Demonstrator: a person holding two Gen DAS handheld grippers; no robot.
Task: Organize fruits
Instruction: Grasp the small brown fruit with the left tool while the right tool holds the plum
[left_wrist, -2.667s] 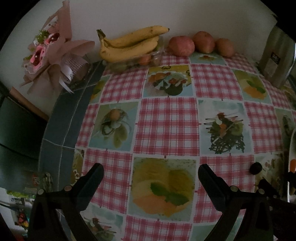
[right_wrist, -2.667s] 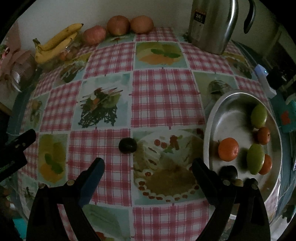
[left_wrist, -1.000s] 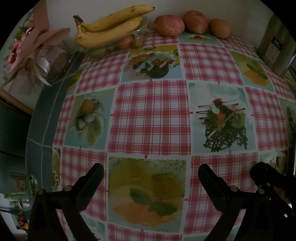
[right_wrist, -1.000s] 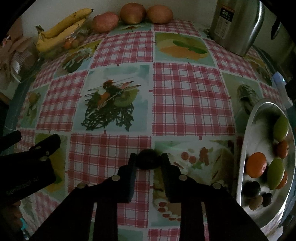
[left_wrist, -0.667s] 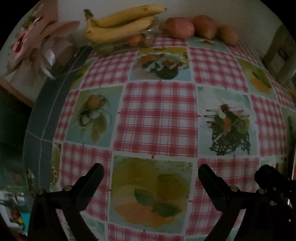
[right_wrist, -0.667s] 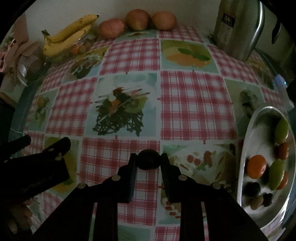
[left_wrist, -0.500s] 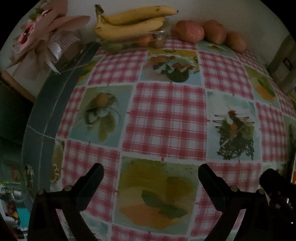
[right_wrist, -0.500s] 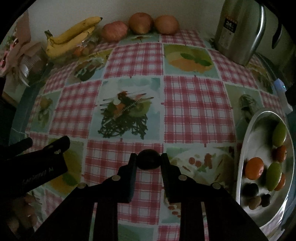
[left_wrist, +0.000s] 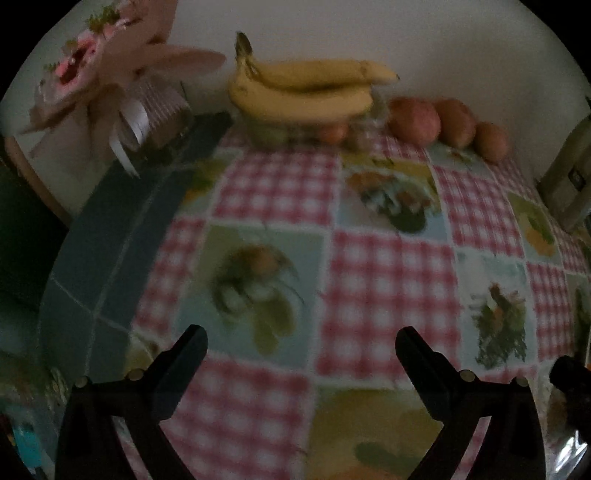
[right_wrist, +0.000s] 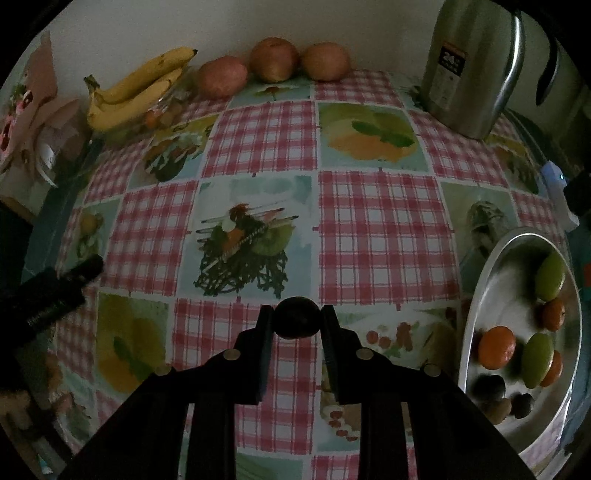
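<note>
Right gripper jaws clamp the dark fruit above the bench; left gripper jaws stand wide, empty. Carry the fruit level rightward, releasing low inside the tray.

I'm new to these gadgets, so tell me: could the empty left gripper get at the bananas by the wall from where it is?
Probably yes. The left gripper is open and holds nothing, and only bare tablecloth lies between it and the bananas, which lie on top and uncovered. It would need a long reach forward, though.
</note>
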